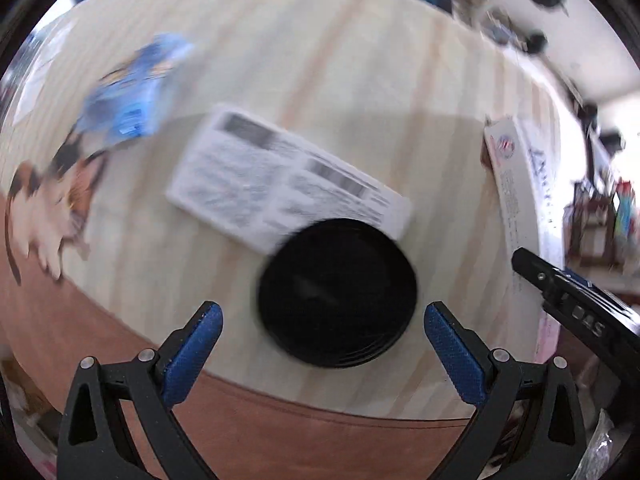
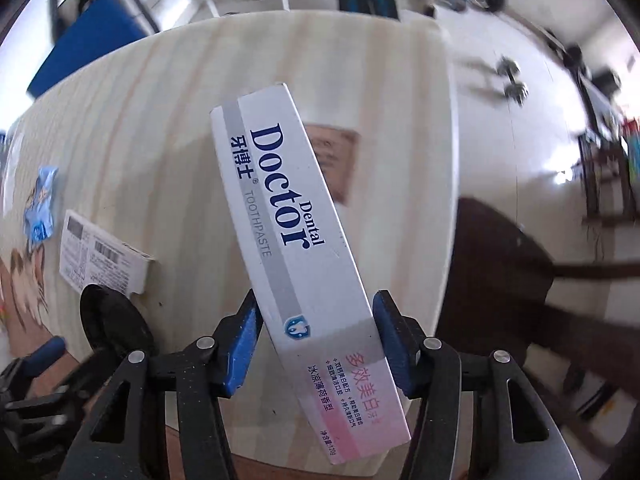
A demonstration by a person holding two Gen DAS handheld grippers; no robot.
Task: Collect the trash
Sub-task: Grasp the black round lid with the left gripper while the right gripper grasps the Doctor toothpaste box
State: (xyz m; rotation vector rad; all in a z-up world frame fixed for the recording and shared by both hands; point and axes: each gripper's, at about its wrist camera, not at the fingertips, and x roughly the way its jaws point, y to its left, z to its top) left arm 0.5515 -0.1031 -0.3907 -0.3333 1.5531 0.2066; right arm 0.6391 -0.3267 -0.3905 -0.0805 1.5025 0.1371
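The toothpaste box [image 2: 292, 236] ran from frame centre to lower right in the right wrist view, pinched between the blue pads of the right tongs [image 2: 316, 340] above the pale bench [image 2: 160, 128]. In the left wrist view, the left tongs [image 1: 324, 340] were spread around a black lid [image 1: 338, 292] at lower centre, overlapping a white printed box [image 1: 280, 180]. A blue wrapper [image 1: 132, 92] lay upper left.
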